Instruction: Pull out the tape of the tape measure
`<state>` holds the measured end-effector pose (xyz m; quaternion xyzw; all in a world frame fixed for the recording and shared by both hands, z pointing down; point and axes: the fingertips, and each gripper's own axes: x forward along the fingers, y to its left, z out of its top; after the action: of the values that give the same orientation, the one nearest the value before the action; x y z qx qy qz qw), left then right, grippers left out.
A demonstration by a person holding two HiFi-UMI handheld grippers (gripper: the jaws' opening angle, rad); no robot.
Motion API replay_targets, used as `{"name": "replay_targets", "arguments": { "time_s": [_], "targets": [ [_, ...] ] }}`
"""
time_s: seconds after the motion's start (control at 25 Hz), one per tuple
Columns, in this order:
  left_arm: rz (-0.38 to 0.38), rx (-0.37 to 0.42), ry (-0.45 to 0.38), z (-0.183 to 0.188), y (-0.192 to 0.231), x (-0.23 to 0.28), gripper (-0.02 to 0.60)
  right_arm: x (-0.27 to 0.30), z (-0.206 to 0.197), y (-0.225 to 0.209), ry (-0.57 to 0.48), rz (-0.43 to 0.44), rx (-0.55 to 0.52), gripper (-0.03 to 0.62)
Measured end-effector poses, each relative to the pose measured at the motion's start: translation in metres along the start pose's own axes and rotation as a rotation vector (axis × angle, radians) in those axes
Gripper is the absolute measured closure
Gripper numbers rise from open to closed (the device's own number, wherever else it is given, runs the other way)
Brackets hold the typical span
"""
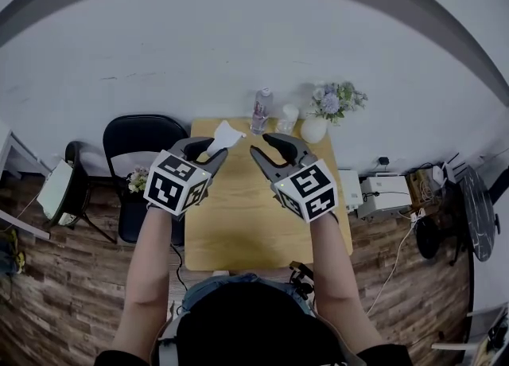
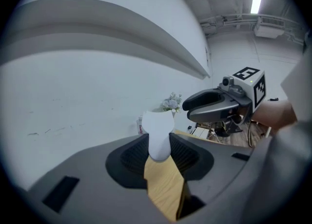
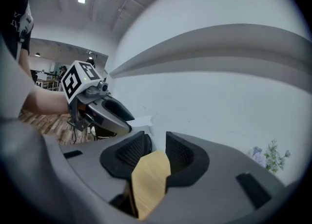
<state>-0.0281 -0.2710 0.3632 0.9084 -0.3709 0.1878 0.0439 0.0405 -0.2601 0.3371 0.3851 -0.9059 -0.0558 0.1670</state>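
Both grippers are held up in the air above a wooden table. My left gripper is shut on a white thing with a notched top, which I take for the tape measure. In the left gripper view that white thing stands upright between the black pads of the left gripper. My right gripper hangs close to its right, fingertips turned toward it. Its jaws stand apart with only the table showing through the gap. The white thing's edge lies just beyond them.
At the table's far edge stand a clear bottle, a small cup and a white vase of flowers. A black chair is left of the table. Boxes and cables lie on the wooden floor at right.
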Motion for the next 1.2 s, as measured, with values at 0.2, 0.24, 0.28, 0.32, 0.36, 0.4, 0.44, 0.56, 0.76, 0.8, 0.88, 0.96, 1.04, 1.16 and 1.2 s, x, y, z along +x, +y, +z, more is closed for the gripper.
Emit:
{"name": "replay_targets", "arguments": {
  "time_s": [0.2,0.24,0.28,0.32,0.36,0.4,0.44,0.56,0.76,0.8,0.88,0.96,1.04,1.16,1.2],
  "targets": [
    [-0.071,0.038,0.014,0.005,-0.003,-0.005,0.442,0.010,0.007,0.008,0.008,0.043,-0.102,0.477],
    [-0.083,0.049,0.018,0.006,-0.004,-0.006,0.442,0.010,0.009,0.009,0.001,0.052,-0.118,0.487],
    [-0.096,0.059,0.021,0.007,-0.005,-0.007,0.442,0.010,0.011,0.011,-0.008,0.067,-0.129,0.494],
    [-0.113,0.066,0.023,0.009,-0.006,-0.007,0.442,0.010,0.013,0.013,-0.018,0.085,-0.137,0.497],
    [-0.131,0.069,0.022,0.011,-0.008,-0.008,0.442,0.010,0.015,0.015,-0.026,0.101,-0.144,0.502],
    [-0.151,0.069,0.020,0.012,-0.010,-0.009,0.442,0.010,0.016,0.016,-0.032,0.110,-0.153,0.506],
    [-0.168,0.067,0.019,0.014,-0.012,-0.010,0.442,0.010,0.016,0.017,-0.033,0.114,-0.162,0.521],
    [-0.184,0.064,0.022,0.015,-0.012,-0.012,0.442,0.010,0.015,0.017,-0.013,0.110,-0.159,0.546],
    [-0.119,0.050,0.040,0.014,-0.006,-0.004,0.442,0.016,0.010,0.007,0.044,0.028,-0.118,0.551],
    [-0.099,0.046,0.049,0.013,-0.004,-0.002,0.442,0.016,0.009,0.004,0.050,0.008,-0.106,0.551],
    [-0.065,0.036,0.064,0.012,0.001,-0.002,0.442,0.016,0.009,-0.003,0.035,-0.023,-0.077,0.551],
    [-0.053,0.018,0.070,0.012,0.004,-0.003,0.442,0.013,0.009,-0.007,0.029,-0.034,-0.048,0.551],
    [-0.044,0.010,0.080,0.012,0.004,-0.002,0.442,0.012,0.007,-0.008,0.036,-0.042,-0.035,0.551],
    [-0.032,0.002,0.096,0.009,0.002,0.001,0.442,0.011,0.001,-0.008,0.056,-0.073,-0.032,0.551],
    [-0.029,-0.007,0.099,0.007,0.002,0.002,0.442,0.010,0.000,-0.009,0.062,-0.084,-0.027,0.551]
  ]
}}
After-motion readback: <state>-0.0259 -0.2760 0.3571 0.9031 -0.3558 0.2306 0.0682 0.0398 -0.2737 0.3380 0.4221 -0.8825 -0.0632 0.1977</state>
